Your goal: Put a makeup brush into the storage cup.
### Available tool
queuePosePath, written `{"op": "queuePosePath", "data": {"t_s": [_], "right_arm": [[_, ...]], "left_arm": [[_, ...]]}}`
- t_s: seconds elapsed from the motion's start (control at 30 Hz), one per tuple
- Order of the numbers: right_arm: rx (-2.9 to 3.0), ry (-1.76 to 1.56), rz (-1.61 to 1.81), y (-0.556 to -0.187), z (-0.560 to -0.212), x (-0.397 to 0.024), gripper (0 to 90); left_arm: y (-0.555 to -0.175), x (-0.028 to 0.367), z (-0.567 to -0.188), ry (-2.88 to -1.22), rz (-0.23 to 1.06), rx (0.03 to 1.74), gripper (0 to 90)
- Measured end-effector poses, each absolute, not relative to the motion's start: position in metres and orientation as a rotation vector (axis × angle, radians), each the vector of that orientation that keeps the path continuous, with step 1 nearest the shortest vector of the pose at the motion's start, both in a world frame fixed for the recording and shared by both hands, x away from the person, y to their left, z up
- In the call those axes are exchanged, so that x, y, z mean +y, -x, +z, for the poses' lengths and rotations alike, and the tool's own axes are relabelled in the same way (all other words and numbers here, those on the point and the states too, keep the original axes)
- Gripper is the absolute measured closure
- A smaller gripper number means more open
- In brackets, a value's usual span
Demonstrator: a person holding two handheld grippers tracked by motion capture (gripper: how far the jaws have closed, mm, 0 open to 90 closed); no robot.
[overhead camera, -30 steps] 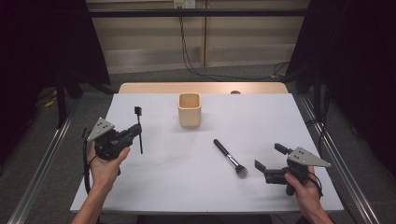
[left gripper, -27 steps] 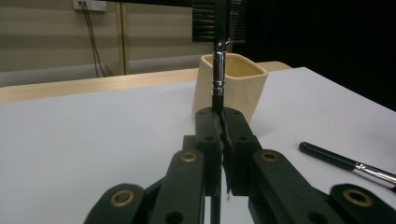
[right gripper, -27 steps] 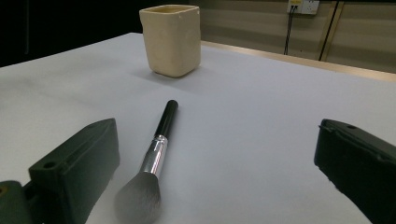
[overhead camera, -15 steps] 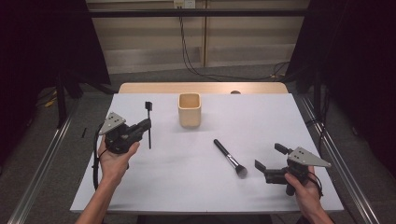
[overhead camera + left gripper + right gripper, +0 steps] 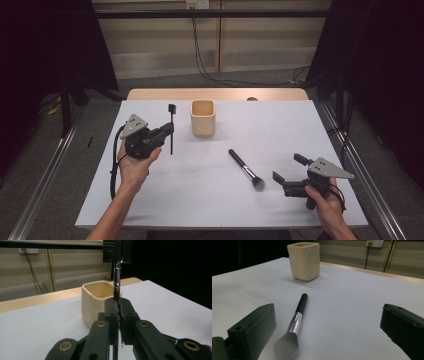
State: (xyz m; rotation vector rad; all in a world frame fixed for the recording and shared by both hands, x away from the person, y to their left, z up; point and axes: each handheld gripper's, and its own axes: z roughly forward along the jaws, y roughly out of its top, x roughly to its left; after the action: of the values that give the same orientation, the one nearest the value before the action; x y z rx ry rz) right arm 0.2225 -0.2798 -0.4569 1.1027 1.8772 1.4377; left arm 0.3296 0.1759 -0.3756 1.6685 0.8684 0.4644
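Observation:
My left gripper (image 5: 167, 131) is shut on the thin black handle of a small brush (image 5: 171, 129) that it holds upright, comb-like head on top, just left of the cream square cup (image 5: 202, 118). In the left gripper view the jaws pinch the brush (image 5: 116, 277) in front of the cup (image 5: 96, 300). A black makeup brush (image 5: 245, 167) with a silver ferrule lies on the table, bristles toward me. My right gripper (image 5: 288, 167) rests open just right of its bristles. In the right gripper view the makeup brush (image 5: 298, 315) lies between the wide jaws, with the cup (image 5: 304, 261) beyond.
The white table (image 5: 260, 125) has a wooden strip along its far edge. Metal rails run along both sides, and cables hang against the back wall. A cable trails from the left gripper down past the person's forearm.
The left gripper has carried the upright small brush to the right, toward the cup, and slightly up. The right gripper and the makeup brush have stayed put.

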Motion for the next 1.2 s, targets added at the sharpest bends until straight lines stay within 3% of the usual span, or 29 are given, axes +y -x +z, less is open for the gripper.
{"op": "queuePosePath", "data": {"t_s": [0.57, 1.2], "right_arm": [[1.86, -1.12, 1.459, -0.222, -0.457, -0.28, 0.0], [1.862, -1.116, 1.451, -0.222, -0.457, -0.281, 0.0]], "left_arm": [[-0.341, 0.146, -0.355, -1.656, 0.477, 0.8, 86.2], [-0.364, 0.138, -0.343, -1.627, 0.497, 0.811, 86.3]]}}
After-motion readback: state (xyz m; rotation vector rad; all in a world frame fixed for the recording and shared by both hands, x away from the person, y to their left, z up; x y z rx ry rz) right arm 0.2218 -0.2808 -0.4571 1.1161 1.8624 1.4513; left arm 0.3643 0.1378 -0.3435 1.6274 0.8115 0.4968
